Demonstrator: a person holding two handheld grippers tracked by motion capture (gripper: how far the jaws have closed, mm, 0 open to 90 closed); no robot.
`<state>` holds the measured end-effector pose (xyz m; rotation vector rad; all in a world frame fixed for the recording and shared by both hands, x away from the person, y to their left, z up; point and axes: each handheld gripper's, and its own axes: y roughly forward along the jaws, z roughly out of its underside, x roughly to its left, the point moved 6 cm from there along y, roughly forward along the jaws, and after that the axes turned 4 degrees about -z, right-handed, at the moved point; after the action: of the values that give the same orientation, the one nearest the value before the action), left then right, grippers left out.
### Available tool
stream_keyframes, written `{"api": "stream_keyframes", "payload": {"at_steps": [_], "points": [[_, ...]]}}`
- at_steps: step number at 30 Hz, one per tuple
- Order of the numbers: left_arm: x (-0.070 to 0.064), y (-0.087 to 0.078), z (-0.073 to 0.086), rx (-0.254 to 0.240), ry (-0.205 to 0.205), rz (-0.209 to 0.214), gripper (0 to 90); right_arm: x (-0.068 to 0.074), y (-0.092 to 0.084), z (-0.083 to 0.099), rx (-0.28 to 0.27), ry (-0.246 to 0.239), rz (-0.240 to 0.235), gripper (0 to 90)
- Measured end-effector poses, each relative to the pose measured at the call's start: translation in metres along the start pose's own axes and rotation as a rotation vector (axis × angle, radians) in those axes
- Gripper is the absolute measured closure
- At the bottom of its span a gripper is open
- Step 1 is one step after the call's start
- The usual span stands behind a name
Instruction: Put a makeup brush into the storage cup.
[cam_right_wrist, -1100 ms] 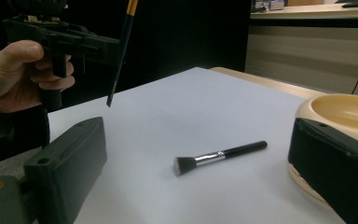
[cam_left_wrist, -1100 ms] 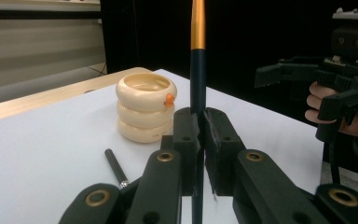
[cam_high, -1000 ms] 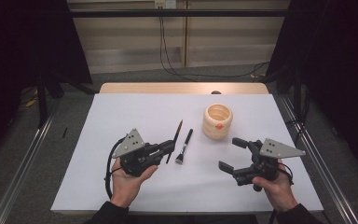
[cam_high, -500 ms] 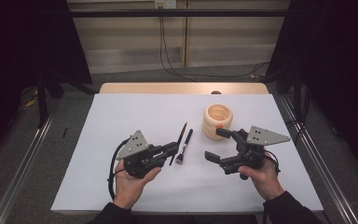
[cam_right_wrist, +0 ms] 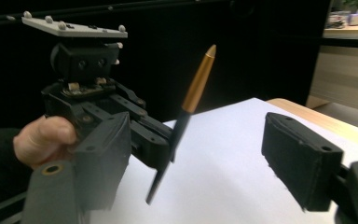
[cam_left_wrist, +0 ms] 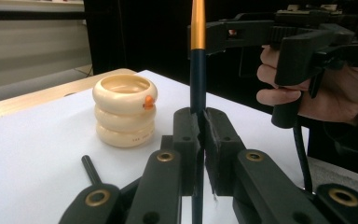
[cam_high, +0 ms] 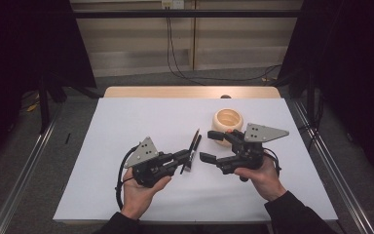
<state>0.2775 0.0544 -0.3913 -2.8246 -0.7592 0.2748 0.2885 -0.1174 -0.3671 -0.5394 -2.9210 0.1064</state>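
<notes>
White-covered worktop (cam_high: 126,126), with a cream ribbed ring-stack pot (cam_high: 227,123) standing toward the far right. Left gripper (cam_high: 187,155) is clamped tight on a slim dark pen with a gold end (cam_high: 193,147), held off the surface. Right gripper (cam_high: 217,146) sits just beside it, jaws partly apart and just been closing, nothing between them.

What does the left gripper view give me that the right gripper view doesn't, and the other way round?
Left gripper view: the cream ringed pot and a black stick lying on the table near it. Right gripper view: how the right gripper stands, jaws apart and just closing, pads pressing on nothing, plus the left hand. Both: the left gripper shut on the blue-and-gold pen, above the white table.
</notes>
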Motion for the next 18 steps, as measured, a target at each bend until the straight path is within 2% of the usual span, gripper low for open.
{"api": "stream_keyframes", "payload": {"at_steps": [1,2,3,7,10,12,13,15,16,18], "points": [[0.000,0.000,-0.001,-0.009,-0.002,-0.005,83.7,0.000,0.002,-0.001,-0.006,-0.001,-0.006,28.2],[-0.001,0.000,-0.001,-0.021,-0.007,0.013,83.8,0.001,0.004,-0.001,-0.009,0.004,-0.008,29.5],[0.000,-0.001,-0.001,-0.007,-0.005,-0.001,83.8,0.001,0.006,-0.002,-0.014,0.004,-0.019,31.8],[-0.003,0.001,0.000,-0.015,-0.004,0.003,83.8,0.001,0.012,-0.004,-0.021,0.007,-0.032,40.4],[-0.004,0.005,0.004,-0.005,0.006,-0.011,83.8,0.001,0.017,-0.003,-0.018,0.021,-0.041,45.8],[-0.005,0.006,0.005,-0.002,0.011,-0.005,83.8,0.001,0.018,-0.002,-0.015,0.025,-0.043,47.0],[-0.005,0.006,0.005,0.007,0.012,-0.011,83.8,0.001,0.018,-0.001,-0.011,0.027,-0.052,51.8],[-0.006,0.008,0.006,-0.006,0.002,0.009,83.8,0.000,0.018,0.001,-0.011,0.031,-0.056,55.8],[-0.005,0.008,0.006,0.006,0.012,0.001,83.8,-0.001,0.018,0.001,-0.014,0.039,-0.056,59.7],[-0.006,0.008,0.008,0.013,0.007,0.000,83.8,-0.001,0.018,0.002,-0.010,0.048,-0.055,62.4]]}}
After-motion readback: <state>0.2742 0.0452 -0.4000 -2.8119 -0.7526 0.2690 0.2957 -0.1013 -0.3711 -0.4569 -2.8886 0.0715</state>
